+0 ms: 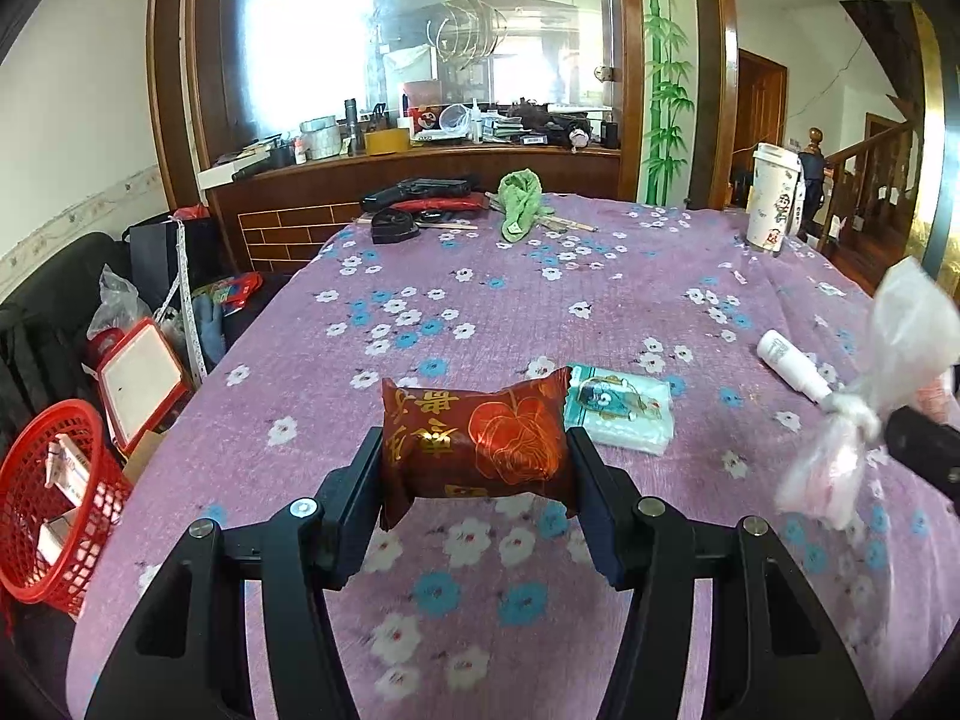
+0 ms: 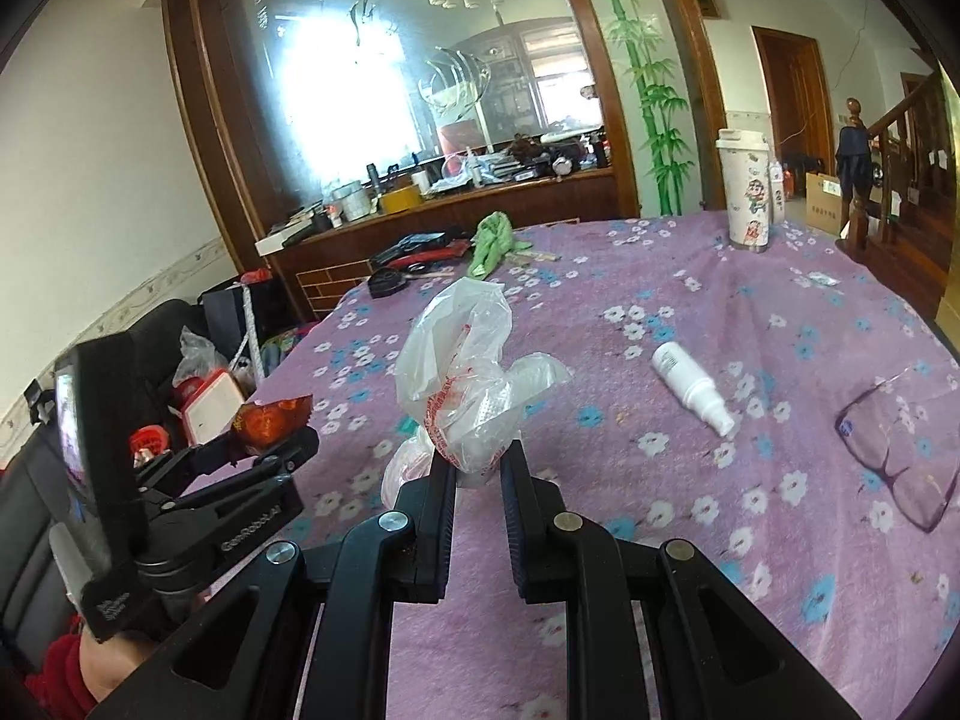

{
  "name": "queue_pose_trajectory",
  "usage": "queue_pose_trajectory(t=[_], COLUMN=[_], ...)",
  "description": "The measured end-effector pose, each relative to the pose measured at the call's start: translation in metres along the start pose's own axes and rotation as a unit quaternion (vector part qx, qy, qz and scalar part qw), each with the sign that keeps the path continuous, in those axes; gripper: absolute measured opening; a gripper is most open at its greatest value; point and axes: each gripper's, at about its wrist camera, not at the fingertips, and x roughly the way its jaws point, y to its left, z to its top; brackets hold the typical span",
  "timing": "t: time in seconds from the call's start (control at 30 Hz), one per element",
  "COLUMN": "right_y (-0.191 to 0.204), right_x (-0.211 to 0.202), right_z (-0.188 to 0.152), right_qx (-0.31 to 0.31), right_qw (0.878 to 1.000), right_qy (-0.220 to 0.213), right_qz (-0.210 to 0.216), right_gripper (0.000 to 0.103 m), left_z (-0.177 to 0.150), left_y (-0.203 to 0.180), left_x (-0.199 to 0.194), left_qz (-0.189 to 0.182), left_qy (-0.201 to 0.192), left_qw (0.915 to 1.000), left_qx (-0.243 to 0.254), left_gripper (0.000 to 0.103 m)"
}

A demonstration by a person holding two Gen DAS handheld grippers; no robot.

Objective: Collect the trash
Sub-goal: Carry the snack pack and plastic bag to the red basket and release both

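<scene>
Red-brown foil snack packet (image 1: pixel 477 447): clamped end to end between the left gripper (image 1: pixel 477 468) pads, held clear of the cloth; in the right wrist view it shows at far left (image 2: pixel 273 423).
Left jaws: roughly half apart, pressing both short ends of the packet.
Clear crumpled plastic bag with red print (image 2: pixel 465 378): pinched at its knotted neck by the right gripper (image 2: pixel 480 468), bulk standing up above the fingertips, a smaller lobe hanging below left; in the left wrist view it sits blurred at the right edge (image 1: pixel 882 384).
Right jaws: nearly together, gripping the thin bag neck.
Purple flowered tablecloth (image 1: pixel 540 312): covers the whole table top.
Pale green tissue pack (image 1: pixel 624 414): flat on the cloth, just behind and right of the foil packet, apart from it.
White spray bottle (image 2: pixel 690 387): lying on its side on the cloth, right of the bag, nozzle toward the camera.
Purple-framed glasses (image 2: pixel 900 450): on the cloth at the right edge.
White lidded cup with cartoon print (image 2: pixel 747 192): upright at the far right of the table.
Green cloth (image 1: pixel 522 204): bunched at the far side of the table.
Red mesh plastic basket (image 1: pixel 51 498): beside the table on the left, lower than the top, papers or cartons inside.
Person's hand in a red sleeve (image 2: pixel 90 669): at the handle of the left gripper, bottom left.
</scene>
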Motion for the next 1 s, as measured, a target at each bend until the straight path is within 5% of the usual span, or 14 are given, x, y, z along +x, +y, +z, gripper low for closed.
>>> queue_pose_trajectory(t=[0.5,1.0], right_y=[0.099,0.276], right_x=[0.032,0.09], right_z=[-0.006,-0.014], right_qx=[-0.048,-0.164], right_qw=[0.994,0.964], right_qy=[0.061,0.121], right_qz=[0.071,0.172], right_gripper=[0.016,0.016], left_z=[-0.021,-0.059], left_y=[0.131,0.316], left_x=[-0.059,-0.087], left_qz=[0.043,0.166], left_qy=[-0.006,-0.005], left_qw=[0.9961,0.9665], left_qx=[-0.077,-0.196], left_gripper=[0.057,0.057])
